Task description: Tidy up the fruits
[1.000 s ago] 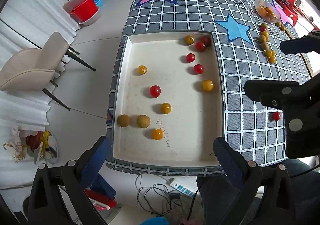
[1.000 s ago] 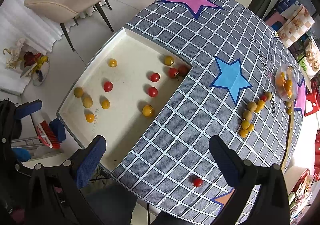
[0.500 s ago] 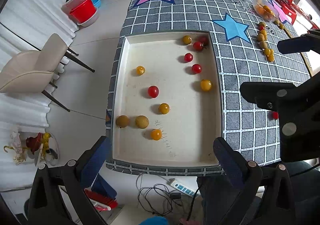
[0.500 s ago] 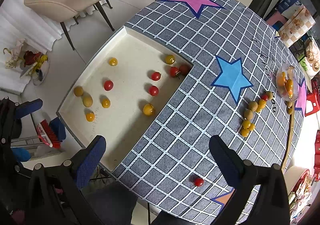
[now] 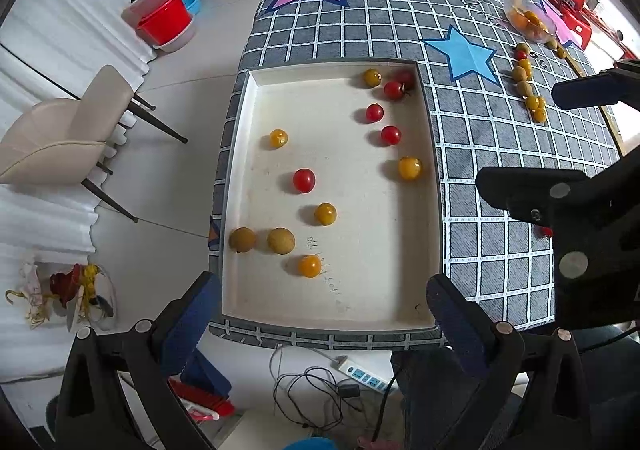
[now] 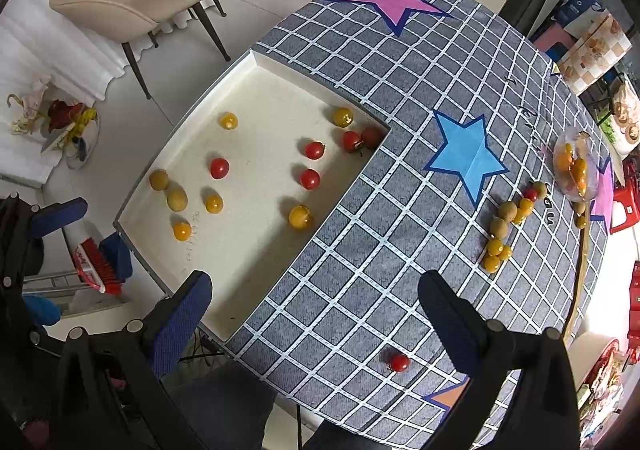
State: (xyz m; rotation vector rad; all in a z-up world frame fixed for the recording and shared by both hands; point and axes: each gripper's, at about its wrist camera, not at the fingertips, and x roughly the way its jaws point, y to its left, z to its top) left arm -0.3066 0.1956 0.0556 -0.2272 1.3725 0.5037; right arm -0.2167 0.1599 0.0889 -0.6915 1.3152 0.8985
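cream tray [image 5: 240,153] with red and yellow tomatoes lies ahead of the left gripper [image 5: 320,304] in the left wrist view, its fingers spread wide and holding nothing; a yellow tomato [image 5: 309,266] sits just beyond the gap. in the right wrist view the right gripper [image 6: 316,300] is also wide apart and empty, a lone red tomato [image 6: 399,362] on the checked cloth [image 6: 360,250] beside its right finger [image 6: 448,310], the tray beyond the left finger.

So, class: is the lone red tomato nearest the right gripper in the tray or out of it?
Out. The red tomato lies on the checked tablecloth, apart from the tray, between the open right gripper's fingers.
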